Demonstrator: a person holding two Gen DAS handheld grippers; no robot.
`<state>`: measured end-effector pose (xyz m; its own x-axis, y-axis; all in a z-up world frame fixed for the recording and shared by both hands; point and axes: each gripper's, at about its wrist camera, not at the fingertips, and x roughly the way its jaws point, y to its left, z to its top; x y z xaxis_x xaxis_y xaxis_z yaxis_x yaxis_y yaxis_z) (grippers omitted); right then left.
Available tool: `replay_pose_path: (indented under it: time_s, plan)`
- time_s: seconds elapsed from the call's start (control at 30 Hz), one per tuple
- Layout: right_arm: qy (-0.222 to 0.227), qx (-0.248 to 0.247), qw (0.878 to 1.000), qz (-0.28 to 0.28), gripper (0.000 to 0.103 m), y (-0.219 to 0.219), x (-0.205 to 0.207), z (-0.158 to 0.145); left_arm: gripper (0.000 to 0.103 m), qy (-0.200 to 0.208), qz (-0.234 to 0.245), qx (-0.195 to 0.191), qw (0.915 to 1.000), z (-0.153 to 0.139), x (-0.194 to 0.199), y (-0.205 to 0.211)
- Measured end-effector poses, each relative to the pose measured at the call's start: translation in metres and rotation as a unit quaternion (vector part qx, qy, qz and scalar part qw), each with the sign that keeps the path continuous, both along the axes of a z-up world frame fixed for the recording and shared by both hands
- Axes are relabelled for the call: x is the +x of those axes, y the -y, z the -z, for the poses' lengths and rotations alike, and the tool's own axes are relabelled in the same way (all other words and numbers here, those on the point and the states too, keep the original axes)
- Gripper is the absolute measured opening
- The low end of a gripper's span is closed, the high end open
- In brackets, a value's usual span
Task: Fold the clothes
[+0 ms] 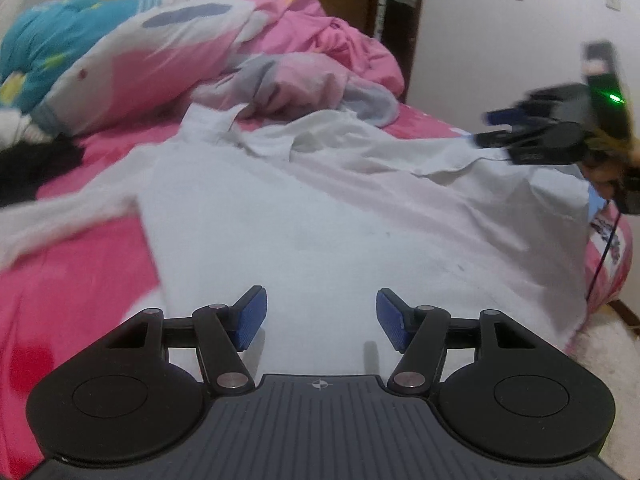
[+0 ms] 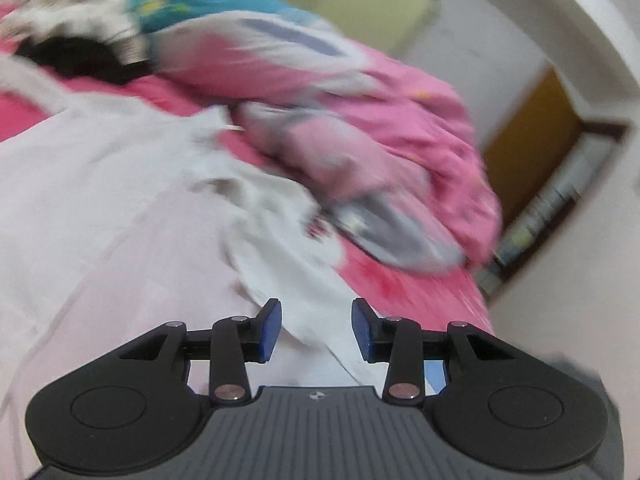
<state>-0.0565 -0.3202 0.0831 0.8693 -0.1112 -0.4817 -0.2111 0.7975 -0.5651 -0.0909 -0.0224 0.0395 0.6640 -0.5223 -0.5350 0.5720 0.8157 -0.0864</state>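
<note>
White shirt [image 1: 320, 208] spread, right-wrist view blurred

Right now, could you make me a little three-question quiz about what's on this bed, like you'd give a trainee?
1. True or false: the left gripper is clamped shut on the white shirt.
2. What colour is the bedsheet under the shirt?
3. The rumpled pink quilt lies: A) on top of the shirt, B) beyond the shirt's collar, C) on the floor.

Key: 1 false, its jaws stand open; 2 pink; 3 B.
</note>
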Motion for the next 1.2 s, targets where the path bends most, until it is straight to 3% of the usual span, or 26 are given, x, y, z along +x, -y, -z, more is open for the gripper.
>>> replay_pose_path:
  time_s: [0.17, 0.27, 0.47, 0.6, 0.63, 0.73, 0.83, 0.9, 0.97, 1.1, 1.2]
  plan:
    - [-0.055, 0.055, 0.997, -0.023, 0.041, -0.037, 0.074, 0.007, 0.064, 0.02, 0.028, 0.026, 0.9991, -0.004, 0.051, 0.012]
    - [-0.065, 0.046, 0.997, -0.025, 0.041, -0.056, 0.118, 0.017, 0.064, 0.035, 0.043, 0.035, 0.9978, 0.0, 0.08, 0.018]
    - [-0.065, -0.049, 0.995, -0.055, 0.041, -0.1, 0.197, 0.059, 0.064, 0.026, 0.042, 0.0, 0.9988, 0.017, 0.117, 0.014]
    - [-0.079, -0.171, 0.977, -0.096, 0.041, -0.116, 0.229, 0.101, 0.064, -0.02, 0.042, -0.051, 0.9976, 0.031, 0.133, -0.002]
    - [-0.083, -0.177, 0.975, -0.102, 0.041, -0.117, 0.233, 0.104, 0.064, -0.039, 0.041, -0.068, 0.9961, 0.033, 0.138, -0.007]
    - [-0.089, -0.142, 0.98, -0.109, 0.045, -0.117, 0.239, 0.093, 0.064, -0.07, 0.033, -0.102, 0.9918, 0.036, 0.146, -0.018]
    - [-0.095, -0.106, 0.983, -0.117, 0.045, -0.116, 0.244, 0.082, 0.064, -0.077, 0.031, -0.11, 0.9904, 0.038, 0.147, -0.021]
    - [-0.099, -0.082, 0.984, -0.121, 0.038, -0.115, 0.248, 0.075, 0.064, -0.075, 0.03, -0.112, 0.9903, 0.037, 0.145, -0.022]
    - [-0.102, -0.058, 0.985, -0.126, 0.009, -0.115, 0.252, 0.068, 0.064, -0.078, 0.029, -0.116, 0.9897, 0.038, 0.145, -0.023]
    - [-0.11, -0.01, 0.985, -0.135, 0.001, -0.113, 0.259, 0.053, 0.064, -0.081, 0.028, -0.117, 0.9894, 0.039, 0.147, -0.023]
    - [-0.114, 0.152, 0.979, -0.073, 0.001, -0.086, 0.279, 0.02, 0.064, -0.08, 0.026, -0.119, 0.9893, 0.04, 0.146, -0.024]
